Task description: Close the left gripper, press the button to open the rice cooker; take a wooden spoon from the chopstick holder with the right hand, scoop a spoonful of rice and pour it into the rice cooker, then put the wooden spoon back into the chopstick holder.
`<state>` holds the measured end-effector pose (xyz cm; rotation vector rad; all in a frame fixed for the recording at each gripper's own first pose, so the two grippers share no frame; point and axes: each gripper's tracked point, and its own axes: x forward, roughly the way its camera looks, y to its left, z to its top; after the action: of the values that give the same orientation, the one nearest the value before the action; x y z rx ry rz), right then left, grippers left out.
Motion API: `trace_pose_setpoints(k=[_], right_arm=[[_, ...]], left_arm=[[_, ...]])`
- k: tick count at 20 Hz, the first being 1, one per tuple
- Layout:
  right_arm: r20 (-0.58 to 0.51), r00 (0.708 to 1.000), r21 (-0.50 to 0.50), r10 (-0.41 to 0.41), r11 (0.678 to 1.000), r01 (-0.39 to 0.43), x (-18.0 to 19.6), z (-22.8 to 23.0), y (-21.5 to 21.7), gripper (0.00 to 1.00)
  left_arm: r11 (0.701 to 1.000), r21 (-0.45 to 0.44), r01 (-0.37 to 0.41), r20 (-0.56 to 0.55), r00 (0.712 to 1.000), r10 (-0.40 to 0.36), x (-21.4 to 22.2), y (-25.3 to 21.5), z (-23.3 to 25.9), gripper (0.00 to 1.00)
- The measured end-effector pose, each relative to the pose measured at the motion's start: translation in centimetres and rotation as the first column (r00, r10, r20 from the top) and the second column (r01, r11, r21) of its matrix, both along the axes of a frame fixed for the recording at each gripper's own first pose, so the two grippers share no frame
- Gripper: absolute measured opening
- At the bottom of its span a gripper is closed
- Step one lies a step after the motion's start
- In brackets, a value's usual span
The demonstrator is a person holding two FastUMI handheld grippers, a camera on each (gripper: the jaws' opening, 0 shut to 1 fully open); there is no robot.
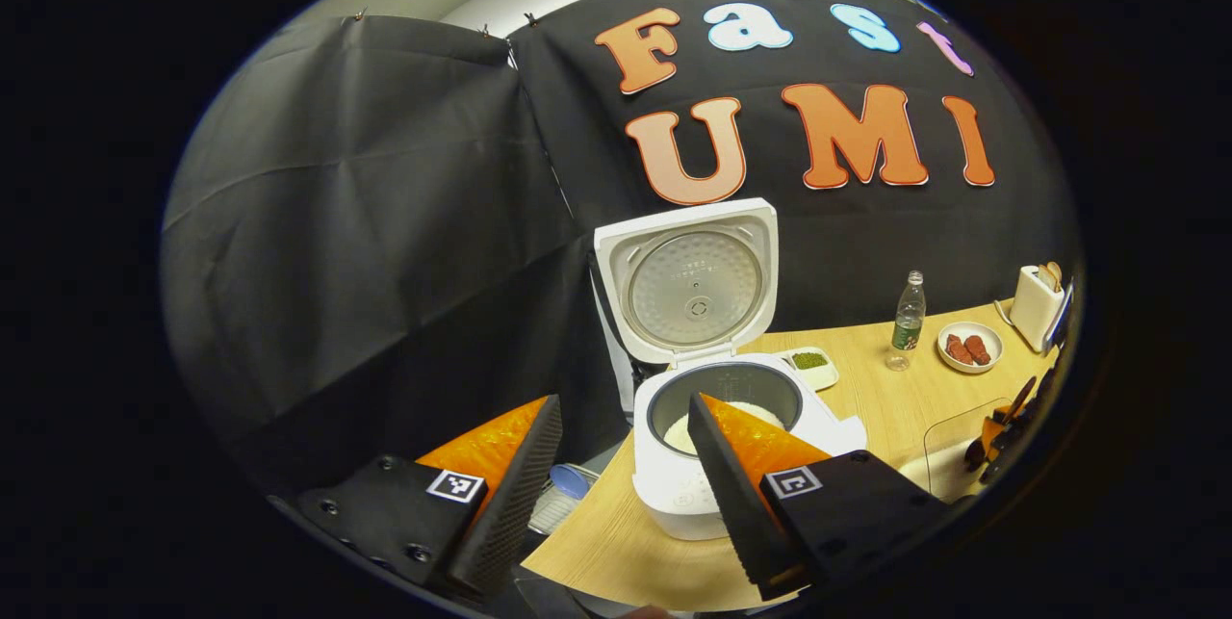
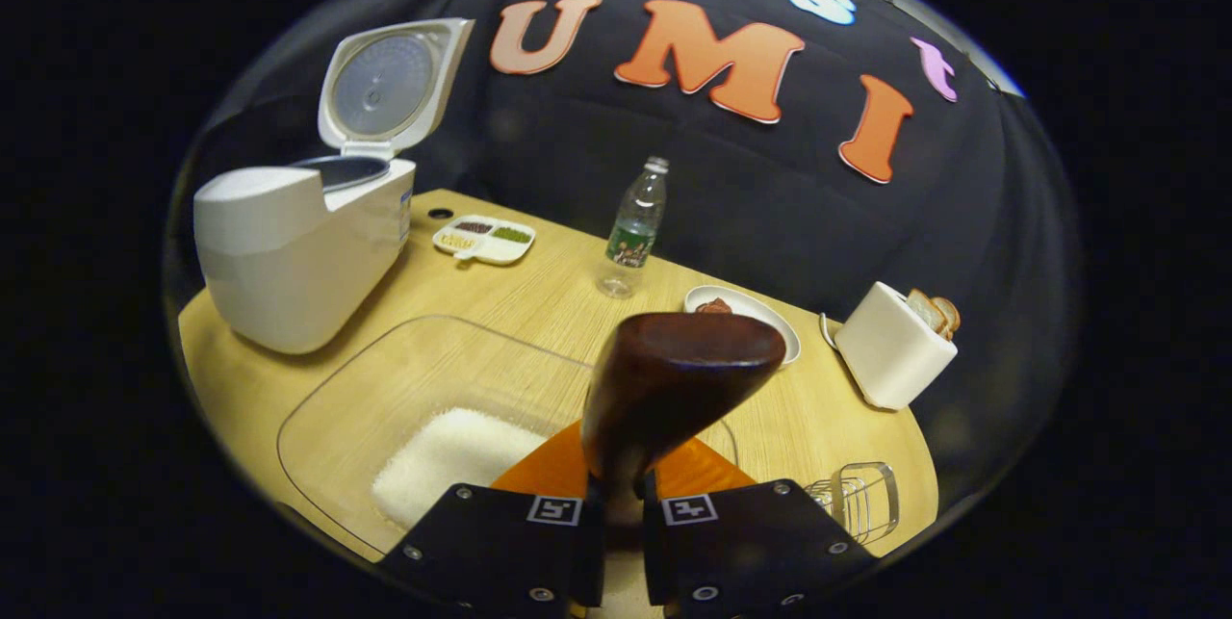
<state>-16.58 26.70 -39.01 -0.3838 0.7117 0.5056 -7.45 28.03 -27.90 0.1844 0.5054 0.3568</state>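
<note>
Clamped between the right gripper's [image 2: 621,513] narrow-set fingers: wooden spoon [image 2: 674,378], dark, glossy, smooth, its rounded bowl held above a clear plastic container [image 2: 385,378] with a heap of grainy white rice [image 2: 448,455] in one corner, wire chopstick holder [image 2: 861,499] just to the side. Spread wide with nothing between its ridged fingers, left gripper [image 1: 616,475] in front of the white rice cooker [image 1: 712,446], lid [image 1: 688,277] upright and open, grey inner pot with rice in it. Underneath all, pale wood-grain table [image 2: 539,301]; behind, creased black cloth wall [image 1: 366,215].
</note>
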Motion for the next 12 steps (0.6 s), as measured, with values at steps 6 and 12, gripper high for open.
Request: trace_pose_setpoints(k=[6, 12], right_arm=[[-0.126, 0.989, 0.150, -0.077, 0.984, 0.095, -1.5, 0.5, 4.2, 0.14], [-0.358, 0.920, 0.311, -0.157, 0.910, 0.276, -3.6, 0.3, 7.6, 0.14]], left_arm=[[1.000, 0.012, -0.013, -0.009, 1.000, 0.013, -0.7, 1.4, -0.3, 0.85], [1.000, 0.013, -0.025, -0.021, 0.999, 0.025, -1.5, 3.1, -0.8, 0.85]])
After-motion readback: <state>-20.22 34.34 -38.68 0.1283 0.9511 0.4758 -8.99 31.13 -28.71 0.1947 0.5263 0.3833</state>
